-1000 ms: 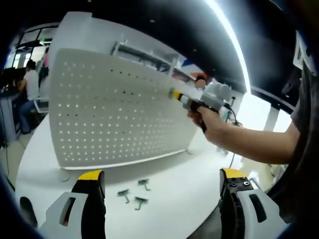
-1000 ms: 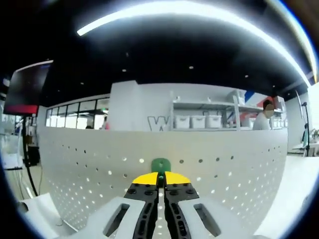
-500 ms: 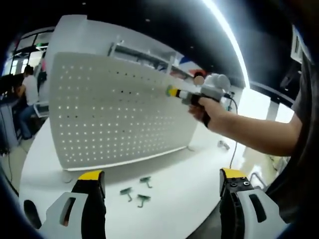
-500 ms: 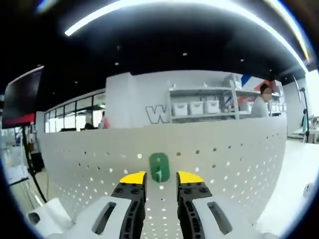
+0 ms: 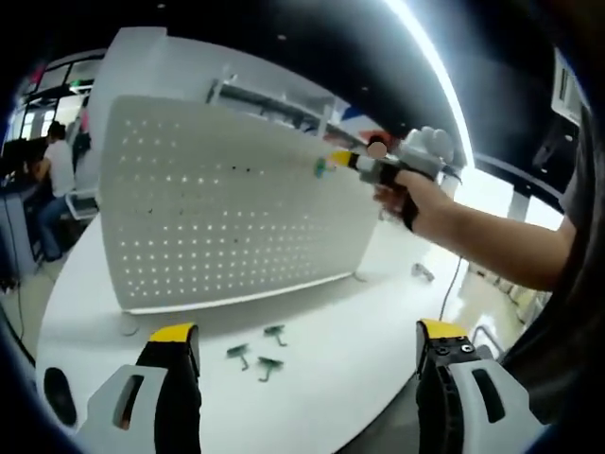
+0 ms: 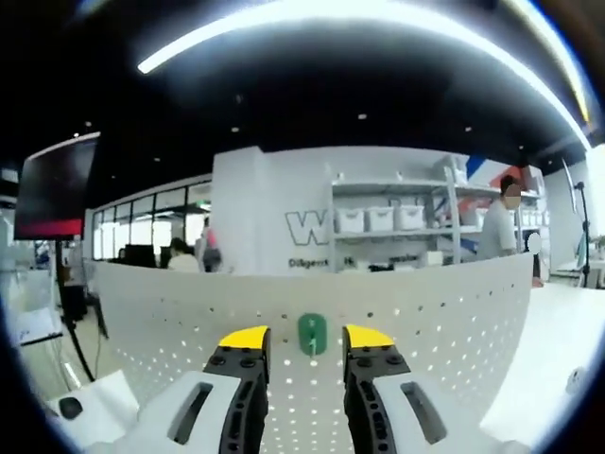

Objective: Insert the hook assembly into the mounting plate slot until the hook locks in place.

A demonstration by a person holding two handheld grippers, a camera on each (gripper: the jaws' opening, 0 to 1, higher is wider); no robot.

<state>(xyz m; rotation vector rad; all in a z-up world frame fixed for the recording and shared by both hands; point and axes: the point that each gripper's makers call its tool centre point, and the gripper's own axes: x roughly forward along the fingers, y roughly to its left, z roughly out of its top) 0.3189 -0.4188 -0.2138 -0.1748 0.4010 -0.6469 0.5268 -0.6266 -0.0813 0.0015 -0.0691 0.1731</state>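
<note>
The white pegboard mounting plate (image 5: 227, 218) stands upright on the round white table (image 5: 359, 331). A green hook (image 5: 321, 167) sits in its upper right part, a short way in front of my right gripper (image 5: 340, 159), which a hand holds up. In the right gripper view the same green hook (image 6: 312, 334) hangs on the pegboard (image 6: 454, 322) between the open jaws of my right gripper (image 6: 305, 339), apart from both. Three loose green hooks (image 5: 257, 352) lie on the table before the plate. My left gripper (image 5: 307, 333) stands open low over the table, holding nothing.
A small metal part (image 5: 422, 273) lies on the table at the right. The person's forearm (image 5: 492, 251) reaches across from the right. Shelves with white bins (image 6: 388, 219) and a dark monitor (image 6: 52, 184) stand behind the plate. Seated people (image 5: 55, 165) are at the far left.
My right gripper has opened and let go of the green hook, which stays on the pegboard. The gripper has drawn back slightly. The left gripper stays open.
</note>
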